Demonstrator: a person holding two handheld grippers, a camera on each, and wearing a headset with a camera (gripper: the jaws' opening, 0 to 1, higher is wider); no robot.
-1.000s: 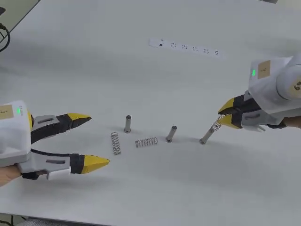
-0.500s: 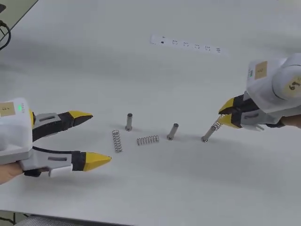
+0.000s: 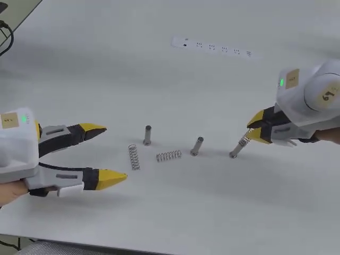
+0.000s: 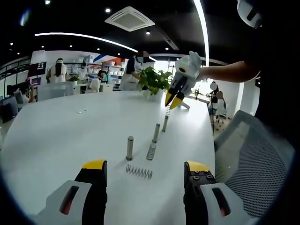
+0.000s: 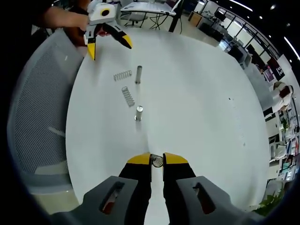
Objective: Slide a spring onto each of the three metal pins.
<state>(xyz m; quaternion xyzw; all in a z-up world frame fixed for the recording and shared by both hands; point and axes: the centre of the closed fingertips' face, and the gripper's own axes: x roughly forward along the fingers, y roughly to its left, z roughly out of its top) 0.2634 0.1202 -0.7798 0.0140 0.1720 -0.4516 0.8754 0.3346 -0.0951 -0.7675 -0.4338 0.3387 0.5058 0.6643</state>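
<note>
Tabletop (image 3: pixel 159 79): right gripper (image 3: pixel 249 131) pinches spring (image 3: pixel 244 141), seemingly on pin (image 3: pixel 234 153) (left gripper (image 3: pixel 115 153) agape)

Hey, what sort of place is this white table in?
Probably an open-plan office or lab: people working beyond the table, a ceiling air vent with strip lights, a potted plant and a mesh office chair.

The left gripper (image 3: pixel 114 153) and right gripper (image 3: pixel 249 132) have yellow tips, black jaws and white bodies; every pin (image 3: pixel 147 135) and spring (image 3: pixel 168 155) is silver-grey; the table (image 3: pixel 159 79) is white
</note>
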